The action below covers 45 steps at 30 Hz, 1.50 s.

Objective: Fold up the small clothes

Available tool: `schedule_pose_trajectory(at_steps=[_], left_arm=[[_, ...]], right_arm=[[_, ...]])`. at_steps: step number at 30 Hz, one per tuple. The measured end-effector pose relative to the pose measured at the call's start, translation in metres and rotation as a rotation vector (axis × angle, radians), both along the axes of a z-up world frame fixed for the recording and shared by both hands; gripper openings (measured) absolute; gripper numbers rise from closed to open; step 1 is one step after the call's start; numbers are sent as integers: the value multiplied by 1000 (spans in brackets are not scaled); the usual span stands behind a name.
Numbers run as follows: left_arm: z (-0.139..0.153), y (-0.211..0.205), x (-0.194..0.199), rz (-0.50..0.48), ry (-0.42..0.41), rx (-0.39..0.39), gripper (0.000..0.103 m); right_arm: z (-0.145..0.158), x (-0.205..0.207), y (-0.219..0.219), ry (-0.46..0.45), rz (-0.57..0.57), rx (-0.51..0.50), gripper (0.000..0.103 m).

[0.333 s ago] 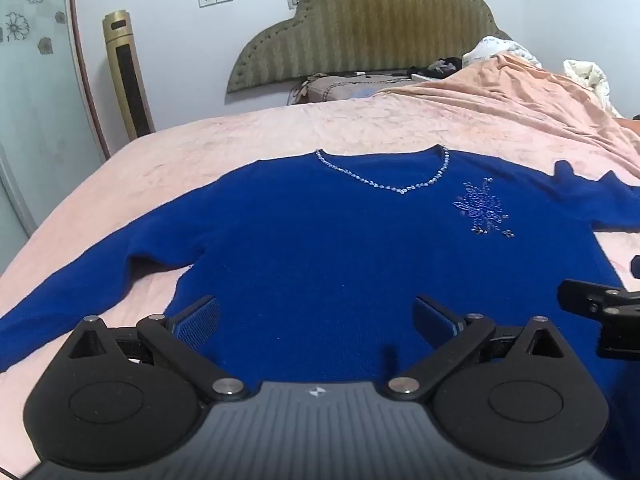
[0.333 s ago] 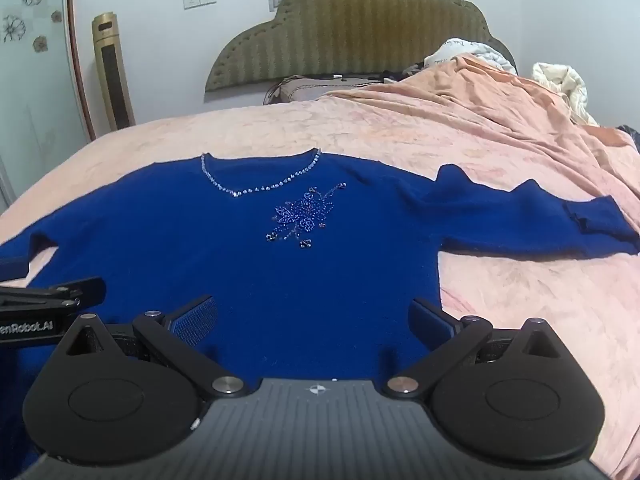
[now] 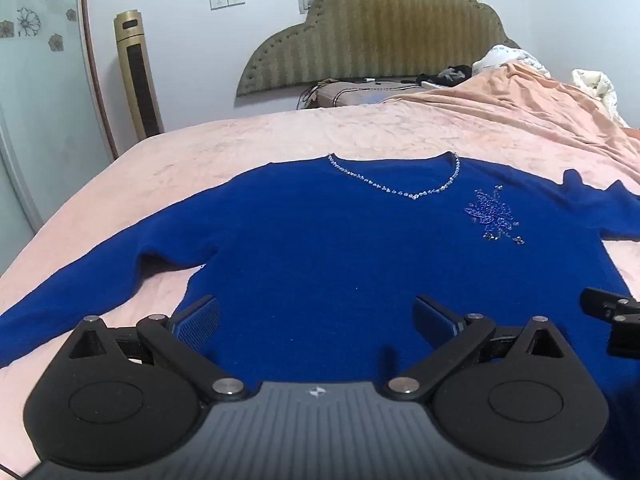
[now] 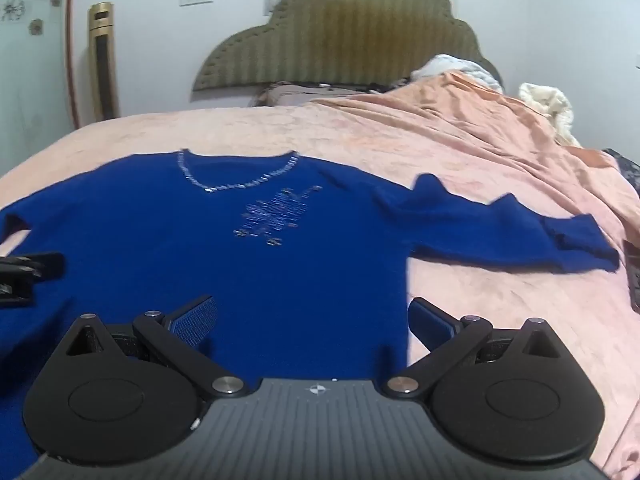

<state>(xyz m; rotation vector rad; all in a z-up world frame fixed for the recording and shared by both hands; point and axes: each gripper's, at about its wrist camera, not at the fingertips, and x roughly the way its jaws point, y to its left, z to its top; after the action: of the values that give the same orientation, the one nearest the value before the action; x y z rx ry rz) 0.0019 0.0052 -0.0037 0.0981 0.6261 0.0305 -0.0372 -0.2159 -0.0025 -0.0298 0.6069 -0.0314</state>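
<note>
Right gripper (image 4: 312, 312) now further right, sweater (image 4: 240, 248) beneath.

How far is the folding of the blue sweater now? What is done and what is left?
Done: the blue knit sweater with the beaded neckline lies spread flat, front up, on the pink bedcover, both sleeves out to the sides. In hand: nothing; the left gripper and the right gripper are above its lower part, fingers wide apart and empty. Left: every fold, since no sleeve or hem is turned in.
</note>
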Motion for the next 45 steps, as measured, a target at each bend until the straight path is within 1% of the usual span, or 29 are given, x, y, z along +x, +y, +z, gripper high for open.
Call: schedule_pose_trajectory(at_steps=[2,4,10,13,15,19,23,24,26,28,31,32,33,35,36,37,39,41,43,45], left_arm=[[-2,0,2,5,12,-5,103],[-3,0,1,11,17,1,103],[-5,4,1,45,16,16,103],[-6,5,2,47,25,9,103],[-7,5,3,44,34,10,103],[-6,4,4,42,37,11,103],[-6,3,6,39,40,2,103],[-6,3,6,35,47,-2,103],[-8,3,7,25,53,-10,103],[-8,1,7,18,51,-8,103],[-8,-2,6,12,40,1,103],[-8,-2,7,10,38,2,103],[-8,-3,7,7,37,-1,103],[-8,-3,8,-1,38,-10,103],[-9,-4,9,-6,39,-13,103],[-9,-5,9,-11,36,-13,103],[-9,-8,10,-12,24,2,103],[-9,-12,12,2,13,36,103],[-9,-13,15,16,12,45,103],[-10,-12,17,33,22,38,103]], right_arm=[[-7,1,-9,0,-20,16,103],[-10,1,-11,-7,-41,8,103],[-10,2,-5,-30,-40,-25,103],[-11,4,-6,-23,-25,19,103],[-13,5,-6,-19,-36,18,103],[-10,3,-9,-15,-59,-54,103],[-5,-2,-8,-34,-75,-237,103],[-5,-2,-9,-34,-80,-255,103],[-4,0,-10,-17,-66,-236,103],[-3,0,-6,-3,-21,-209,103],[7,-6,6,-39,16,-226,103],[12,-9,10,-62,36,-212,103],[18,-11,12,-86,58,-178,103],[27,-14,11,-122,97,-79,103],[28,-14,9,-122,128,-30,103],[27,-10,8,-100,157,3,103],[23,-4,9,-61,146,-8,103],[19,-2,8,-55,118,-36,103],[20,0,4,-44,112,-23,103],[22,2,0,-36,114,5,103]])
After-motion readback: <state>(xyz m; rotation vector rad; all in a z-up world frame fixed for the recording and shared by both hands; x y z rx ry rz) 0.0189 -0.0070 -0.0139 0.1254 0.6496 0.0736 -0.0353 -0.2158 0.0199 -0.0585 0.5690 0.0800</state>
